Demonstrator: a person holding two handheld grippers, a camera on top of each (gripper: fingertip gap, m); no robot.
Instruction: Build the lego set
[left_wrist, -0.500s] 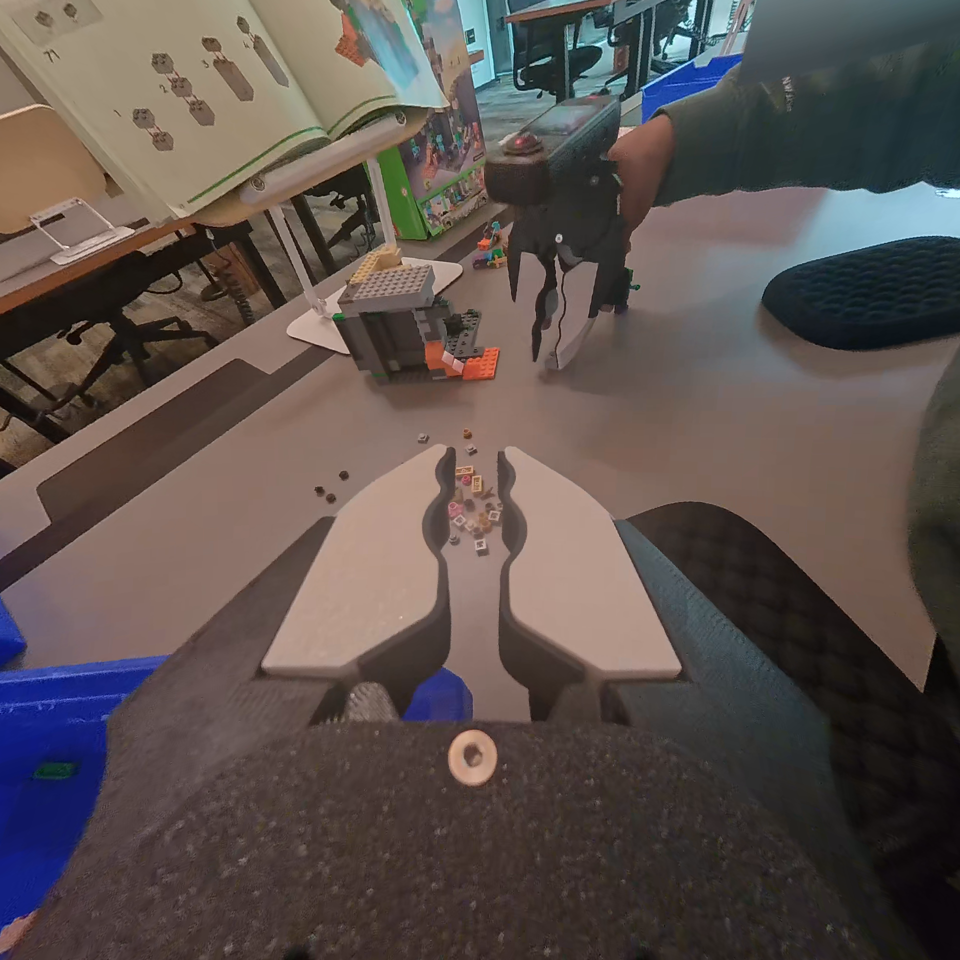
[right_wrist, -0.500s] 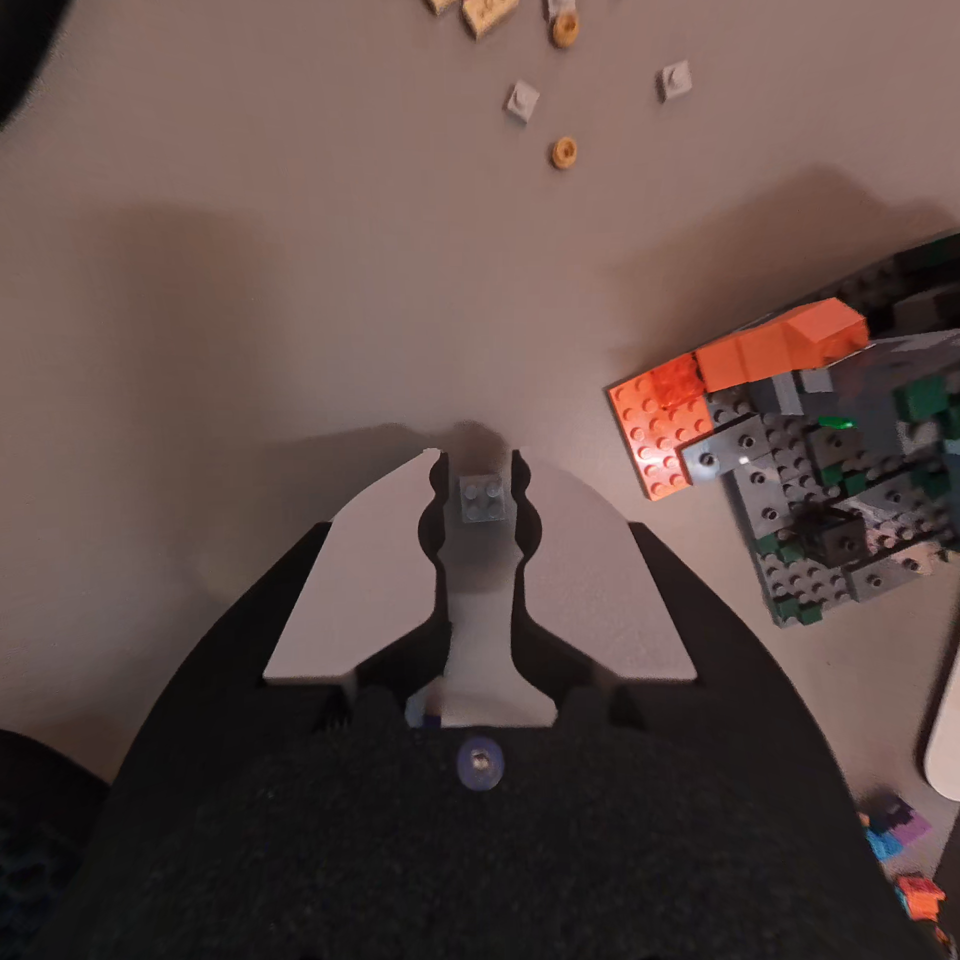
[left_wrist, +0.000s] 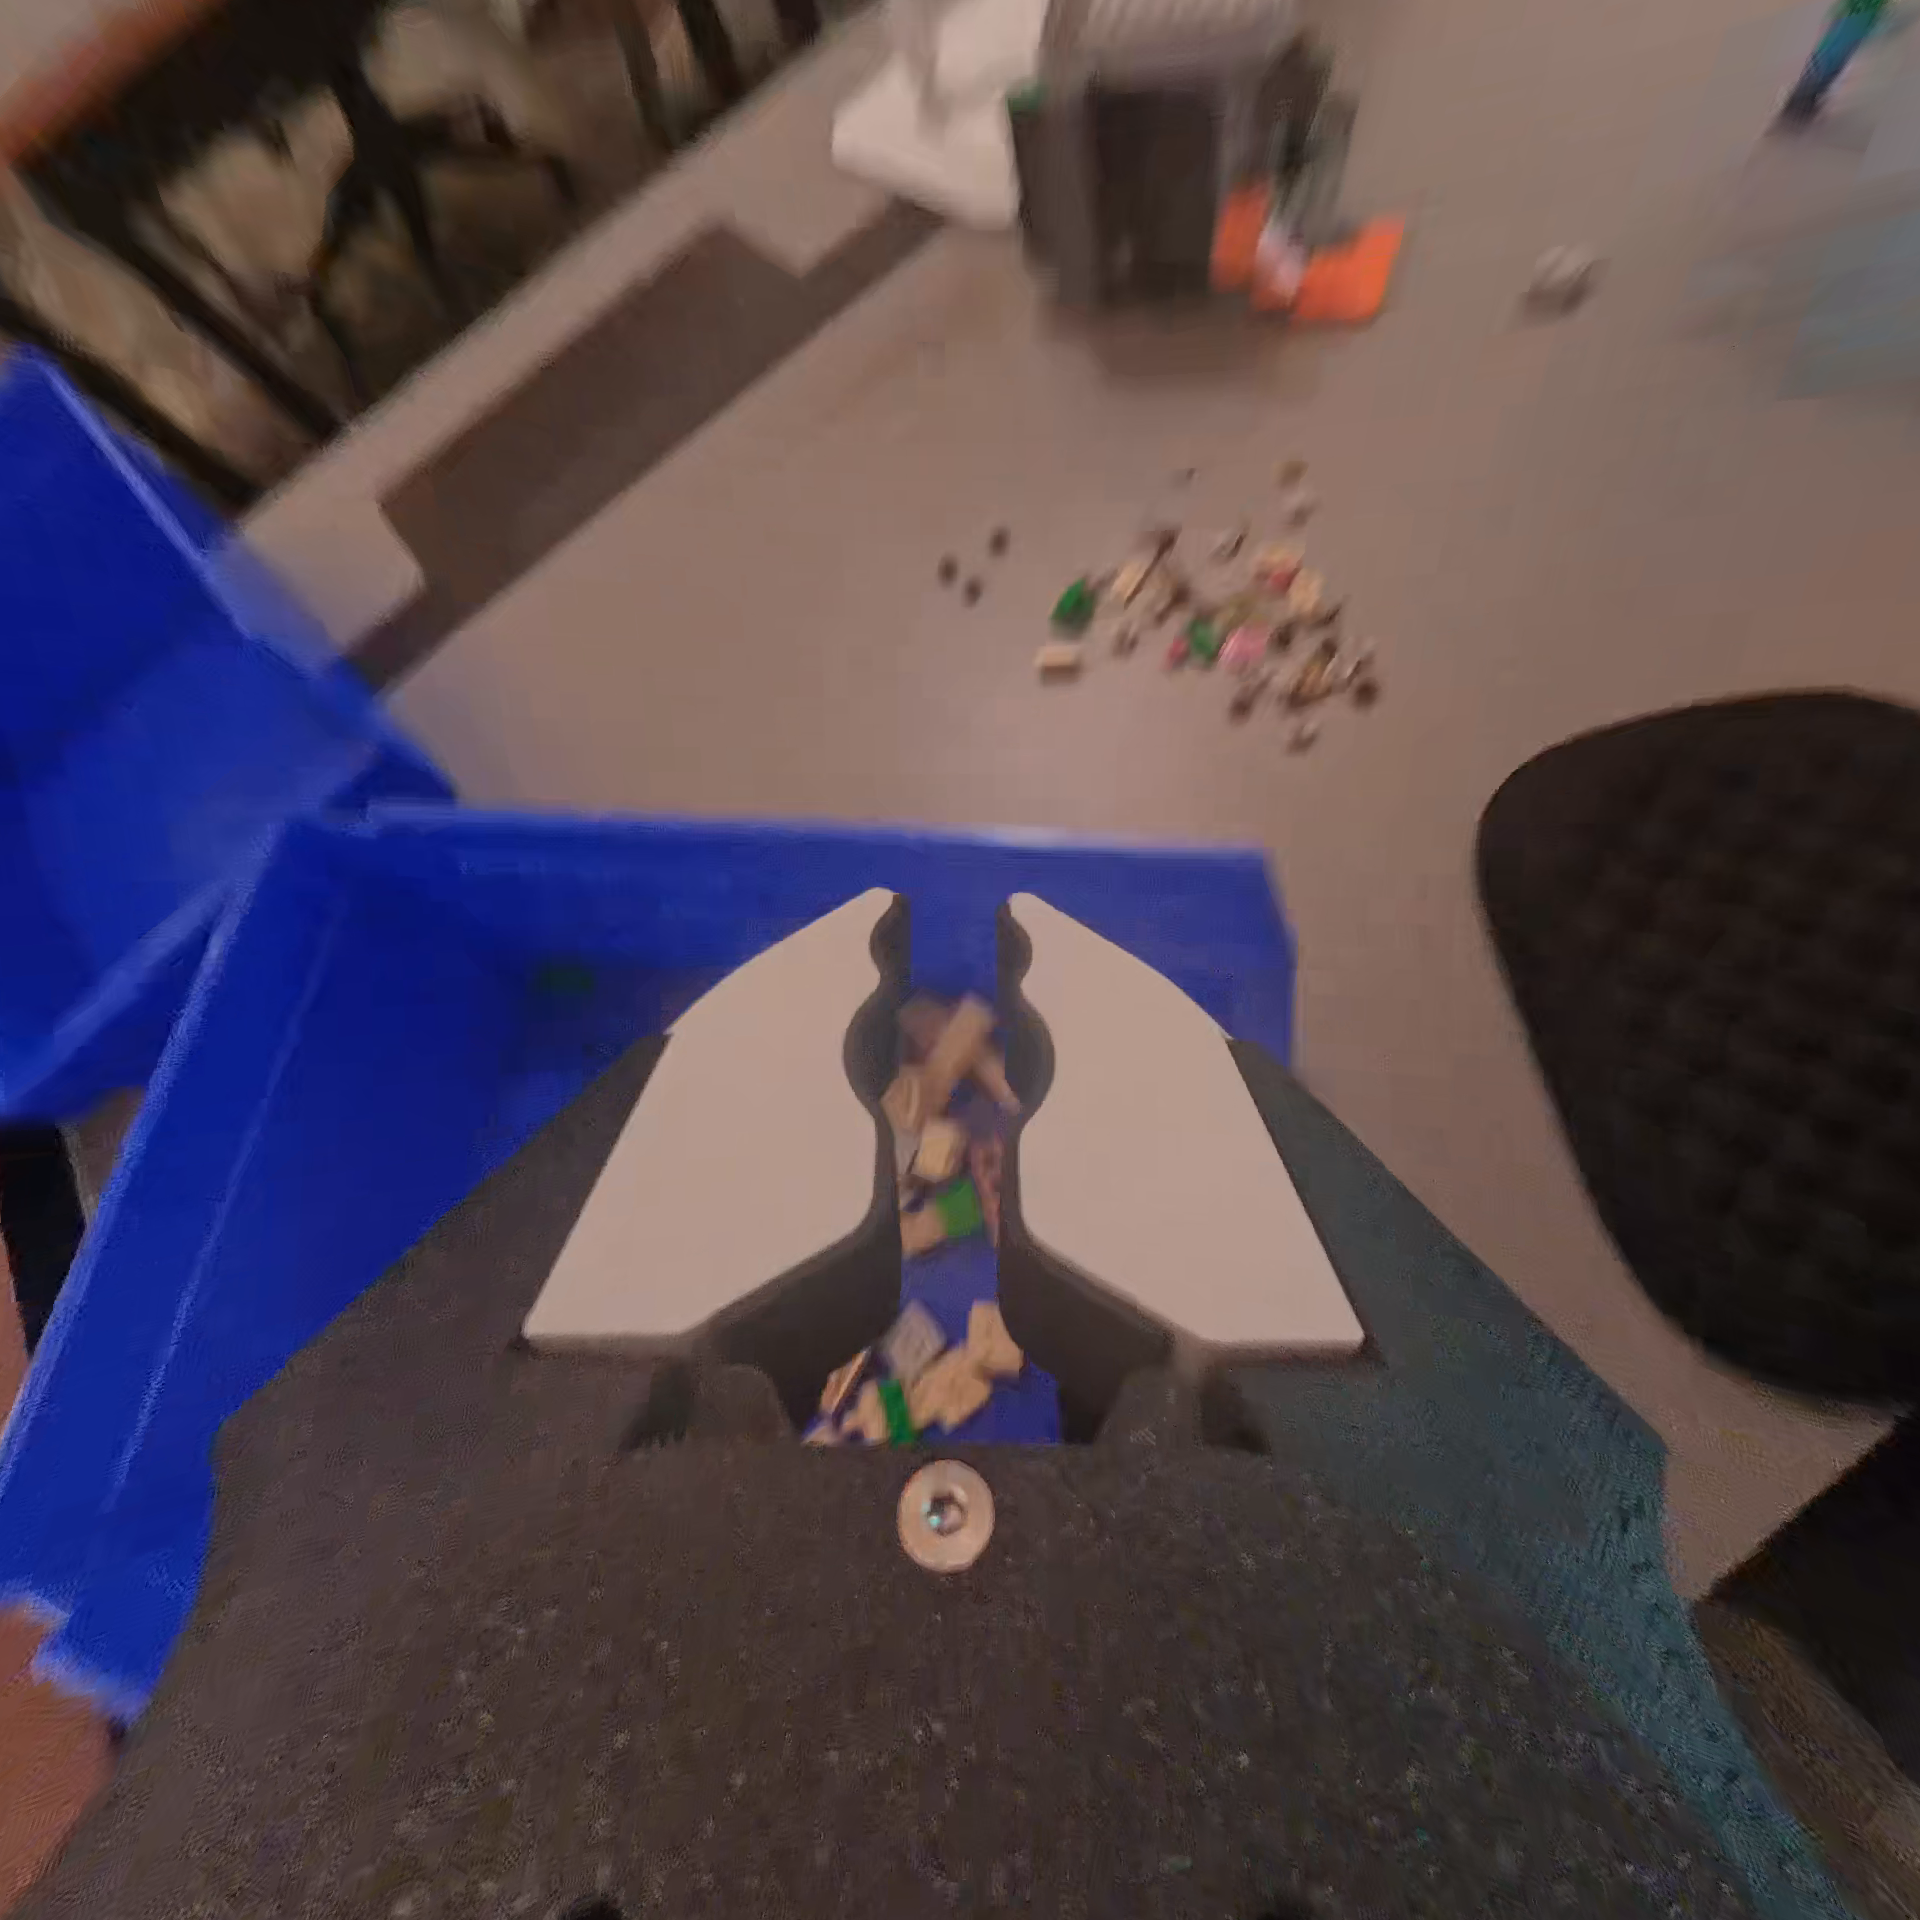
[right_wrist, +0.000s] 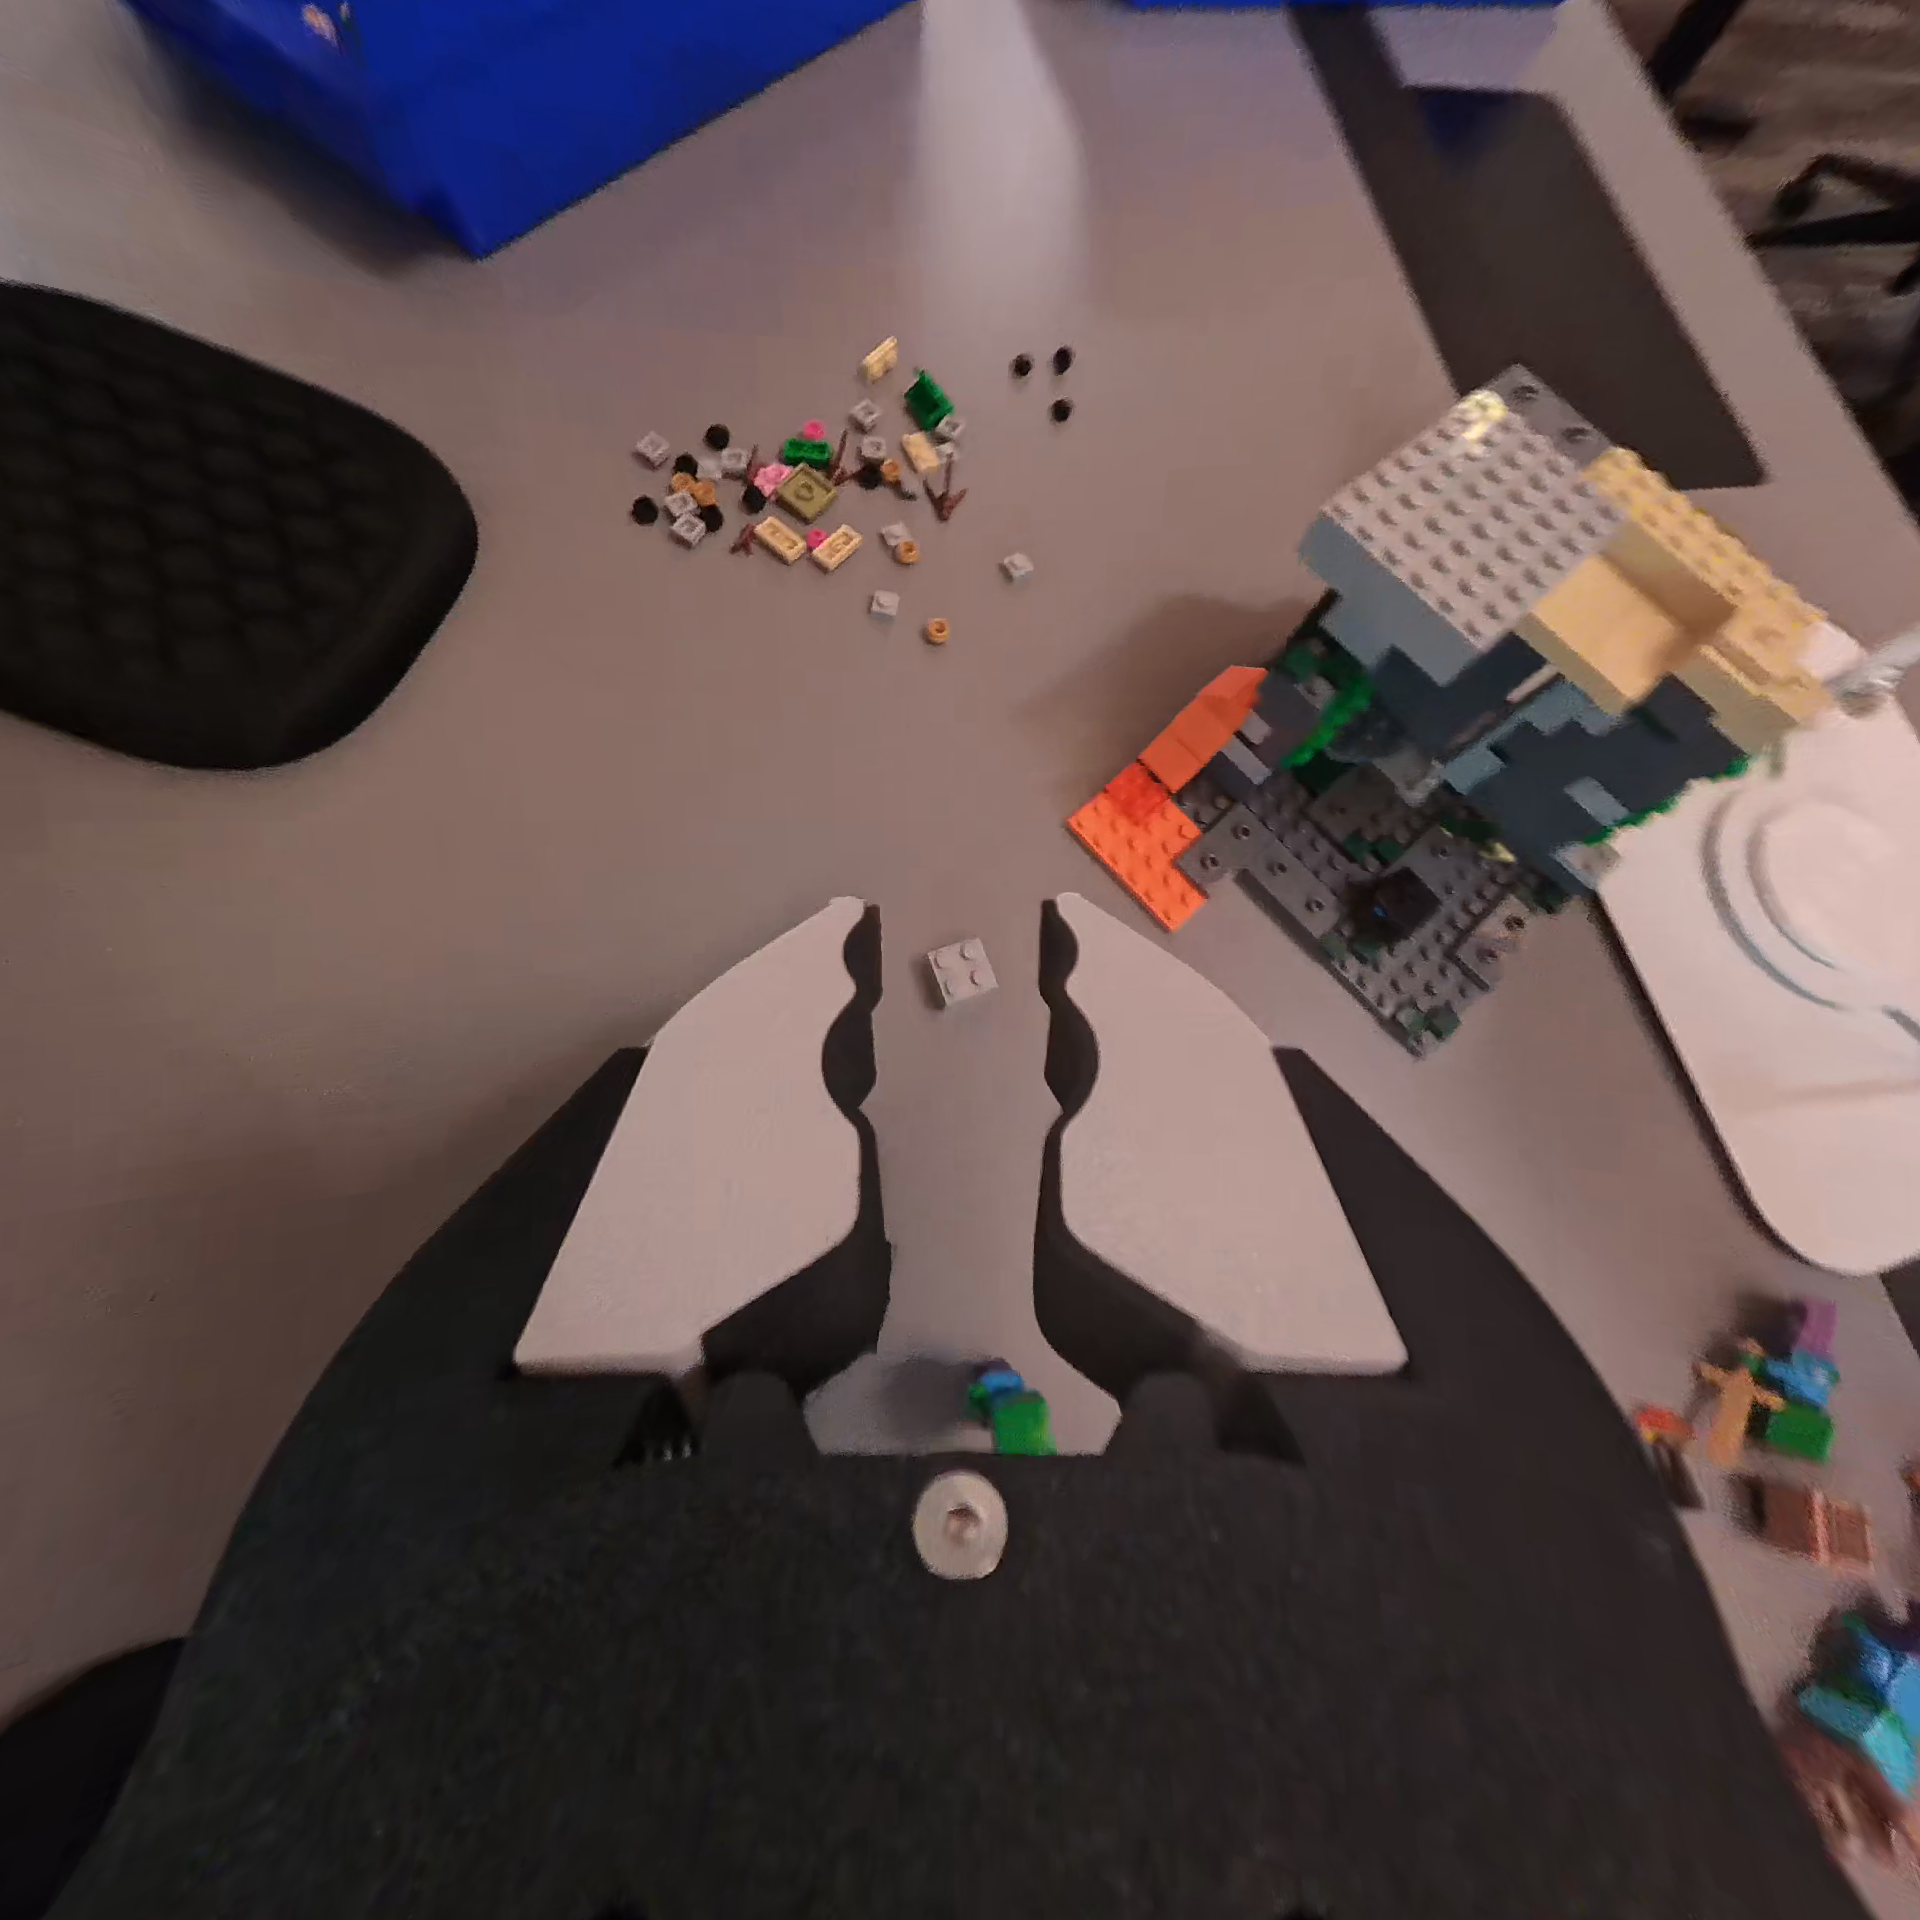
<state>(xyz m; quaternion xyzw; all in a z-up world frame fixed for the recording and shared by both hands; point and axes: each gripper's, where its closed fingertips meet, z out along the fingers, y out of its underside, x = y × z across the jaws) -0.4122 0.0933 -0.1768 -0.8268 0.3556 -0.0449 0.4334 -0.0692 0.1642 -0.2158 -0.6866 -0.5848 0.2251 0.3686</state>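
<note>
My right gripper (right_wrist: 954, 904) is open and hovers above the grey table. A small light-grey two-by-two plate (right_wrist: 961, 971) lies flat on the table between its fingers, and neither pad touches it. A brick building (right_wrist: 1455, 675) with an orange plate (right_wrist: 1138, 842) at its corner stands just to the right. My left gripper (left_wrist: 953, 899) is open with a narrow gap and holds nothing. It hangs over a blue bin (left_wrist: 727, 831) with loose tan, green and white bricks (left_wrist: 951, 1049) on its floor. The left wrist view is blurred.
A pile of small loose pieces (right_wrist: 810, 478) lies on the table, also in the left wrist view (left_wrist: 1216, 623). Black cushioned pads (right_wrist: 197, 520) (left_wrist: 1714, 1018) lie by it. A white stand base (right_wrist: 1818, 987) and small figures (right_wrist: 1766, 1403) are on the right. Another blue bin (right_wrist: 499, 104) stands at the far edge. About 35 cm separates my left fingertips from my right.
My right gripper's jaws have widened and it has risen; the grey plate that sat between the pads now lies free on the table. My left gripper has swung back over the blue bin.
</note>
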